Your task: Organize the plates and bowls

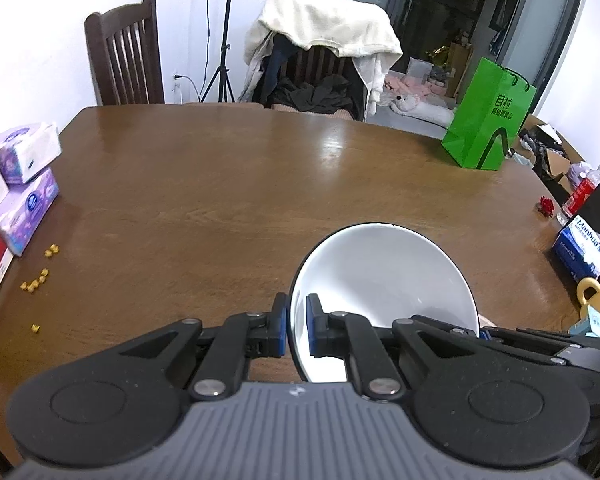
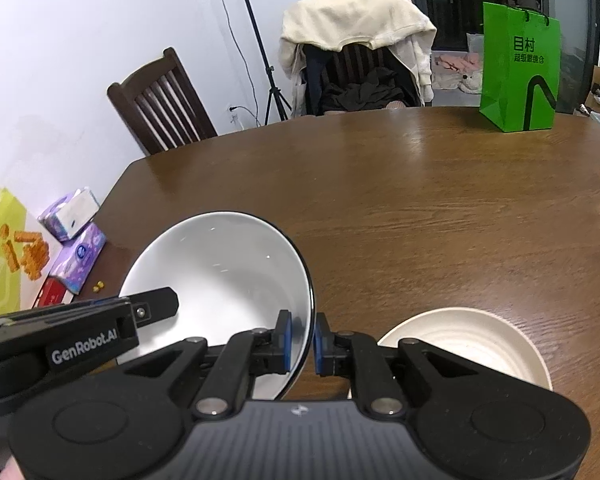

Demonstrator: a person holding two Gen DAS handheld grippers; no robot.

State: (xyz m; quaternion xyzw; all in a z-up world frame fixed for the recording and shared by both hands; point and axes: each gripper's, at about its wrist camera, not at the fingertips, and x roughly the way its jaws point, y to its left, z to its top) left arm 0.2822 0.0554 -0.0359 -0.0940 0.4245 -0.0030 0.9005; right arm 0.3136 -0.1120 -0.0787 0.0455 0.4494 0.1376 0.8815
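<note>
White bowl [image 2: 220, 264]: opposite rim edges pinched tight between both grippers' jaws.

Setting: a lived-in home dining room. I am at a wooden table [image 1: 220, 184] with dark slatted chairs [image 1: 126, 54]; one chair carries a heap of clothes [image 1: 324, 32]. Tissue packs [image 1: 24, 152] and a green shopping bag [image 1: 488, 116] sit on the table. Beyond glass doors [image 1: 440, 12], laundry hangs. A tripod [image 1: 224, 40] stands by the white wall.
</note>
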